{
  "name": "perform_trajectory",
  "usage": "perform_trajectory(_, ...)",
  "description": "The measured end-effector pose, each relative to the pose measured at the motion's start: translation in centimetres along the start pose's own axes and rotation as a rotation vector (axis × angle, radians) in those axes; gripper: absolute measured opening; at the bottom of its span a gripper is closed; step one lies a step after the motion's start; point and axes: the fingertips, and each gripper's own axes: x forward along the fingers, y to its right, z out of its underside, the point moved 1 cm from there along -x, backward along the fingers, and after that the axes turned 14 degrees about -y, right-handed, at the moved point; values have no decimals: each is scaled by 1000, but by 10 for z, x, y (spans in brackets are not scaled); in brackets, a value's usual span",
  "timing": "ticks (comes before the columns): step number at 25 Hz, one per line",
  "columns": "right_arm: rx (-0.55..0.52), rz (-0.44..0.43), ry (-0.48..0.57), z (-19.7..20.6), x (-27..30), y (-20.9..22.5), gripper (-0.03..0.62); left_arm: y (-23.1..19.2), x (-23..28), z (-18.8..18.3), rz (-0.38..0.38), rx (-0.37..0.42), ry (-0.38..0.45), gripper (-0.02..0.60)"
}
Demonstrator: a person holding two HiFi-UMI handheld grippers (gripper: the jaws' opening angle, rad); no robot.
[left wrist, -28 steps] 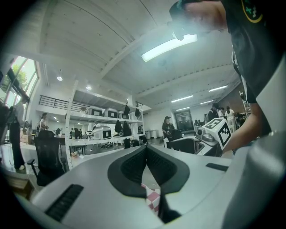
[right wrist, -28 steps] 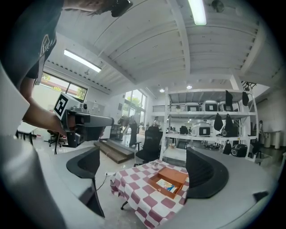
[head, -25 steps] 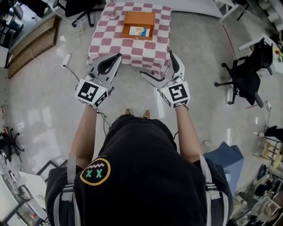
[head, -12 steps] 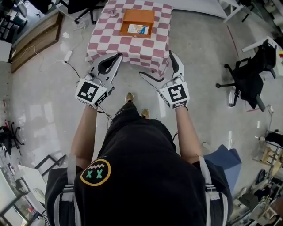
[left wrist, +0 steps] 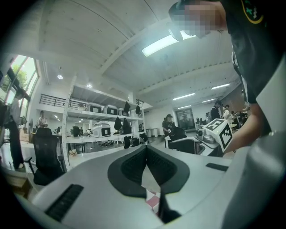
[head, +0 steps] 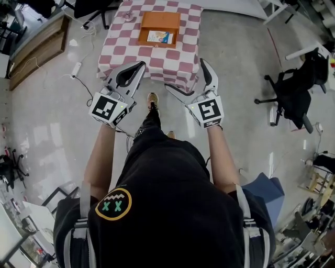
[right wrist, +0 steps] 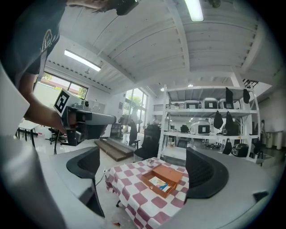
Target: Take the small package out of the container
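An orange box (head: 158,29) stands open on the table with the red-and-white checkered cloth (head: 152,55), far ahead of both grippers. A small package (head: 160,36) with a blue and white print lies flat inside it. My left gripper (head: 141,65) is held in the air short of the table's near edge, jaws shut with nothing between them (left wrist: 146,148). My right gripper (head: 186,75) hangs beside it, wide open and empty. The right gripper view frames the box (right wrist: 164,178) and the package (right wrist: 159,183) between its open jaws (right wrist: 145,169).
A small grey object (head: 128,15) sits on the table's far left corner. A black office chair (head: 293,86) stands at the right and a low wooden platform (head: 36,44) at the left. Cables and a power strip (head: 78,68) lie on the floor left of the table.
The person has stepped forward, one foot now out in front near the table. Both grippers keep the same pose and state.
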Motion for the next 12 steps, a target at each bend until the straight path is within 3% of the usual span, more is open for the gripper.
perform_trajectory(12, 8, 15, -39, -11, 84, 47, 592, -83, 58, 12, 31, -29, -1, 17)
